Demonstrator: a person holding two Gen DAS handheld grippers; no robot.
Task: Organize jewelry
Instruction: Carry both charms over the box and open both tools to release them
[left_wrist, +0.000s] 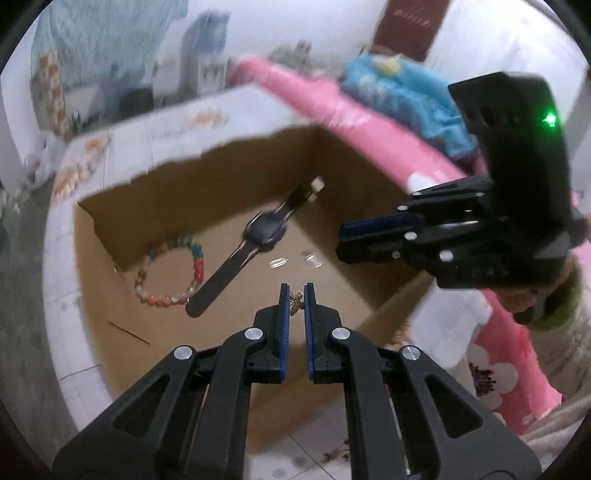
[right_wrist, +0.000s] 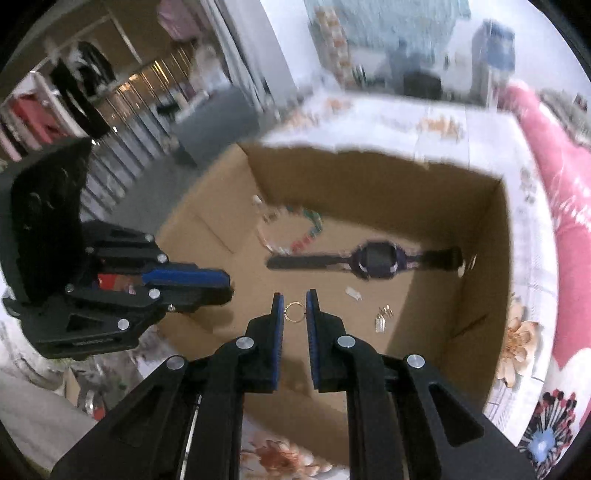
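An open cardboard box (left_wrist: 155, 325) (right_wrist: 491, 258) stands on a white floral-cloth table. Inside lie a dark wristwatch (left_wrist: 264, 232) (right_wrist: 376, 260), a colourful bead bracelet (left_wrist: 173, 273) (right_wrist: 295, 230) and small clear and silver pieces (left_wrist: 295, 260) (right_wrist: 382, 317). My left gripper (left_wrist: 296, 295) is over the box, shut on a small gold butterfly charm (left_wrist: 296, 302). My right gripper (right_wrist: 294, 301) is also over the box, shut on a small gold ring (right_wrist: 294, 312). Each gripper shows in the other's view, the right one (left_wrist: 343, 240) and the left one (right_wrist: 227, 284).
A pink flowered blanket (left_wrist: 369, 118) (right_wrist: 569, 221) with a blue cloth (left_wrist: 402, 96) lies beside the table on the right. Clothes racks (right_wrist: 74, 92) stand off to the left. The box walls rise around the jewelry.
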